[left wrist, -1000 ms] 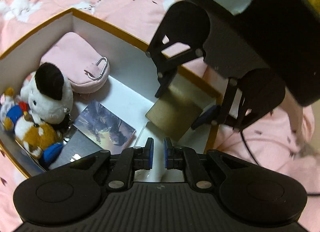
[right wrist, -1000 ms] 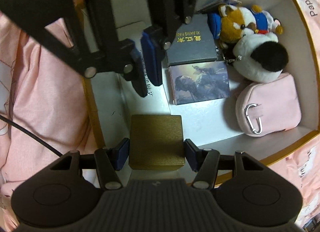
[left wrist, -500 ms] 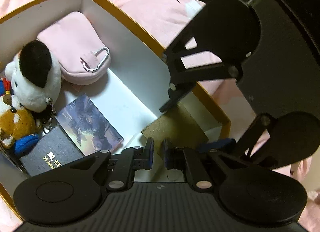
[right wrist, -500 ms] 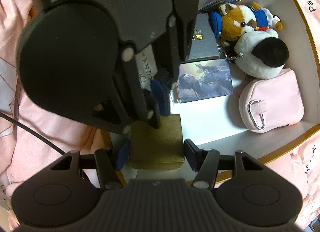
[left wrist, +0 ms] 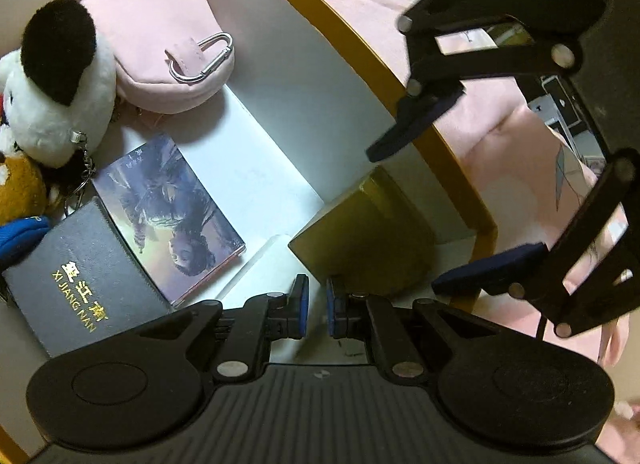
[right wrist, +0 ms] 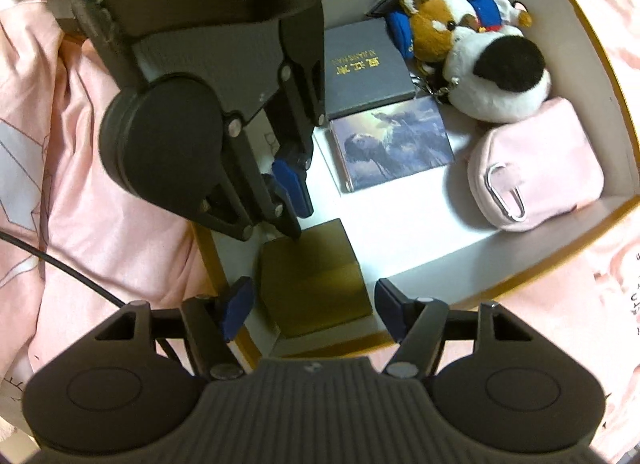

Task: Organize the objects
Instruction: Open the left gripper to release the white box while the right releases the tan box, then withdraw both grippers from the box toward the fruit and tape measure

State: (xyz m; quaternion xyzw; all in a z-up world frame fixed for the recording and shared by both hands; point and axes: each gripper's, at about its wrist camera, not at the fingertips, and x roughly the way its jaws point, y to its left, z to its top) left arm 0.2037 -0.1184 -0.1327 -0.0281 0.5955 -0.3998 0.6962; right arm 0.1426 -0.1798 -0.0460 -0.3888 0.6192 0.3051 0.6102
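A gold box (right wrist: 316, 276) stands on the floor of the white storage box with a gold rim (right wrist: 440, 248), in its near left corner. My right gripper (right wrist: 310, 306) is open; its fingers stand clear on both sides of the gold box. In the left wrist view the gold box (left wrist: 360, 240) lies just ahead of my left gripper (left wrist: 316, 306), which is shut and empty. The right gripper (left wrist: 460, 216) shows there too, raised and spread over the box corner.
Inside the storage box lie a picture case (right wrist: 394, 142), a dark booklet with gold letters (right wrist: 366, 66), a white and black plush (right wrist: 500, 76), a brown plush (right wrist: 436, 24) and a pink pouch with a carabiner (right wrist: 536, 172). Pink bedding (right wrist: 100, 224) surrounds the box.
My right gripper has opened and let go of the gold box, which now rests in the box corner. The right gripper has drawn back a little. The left gripper has moved closer over the box.
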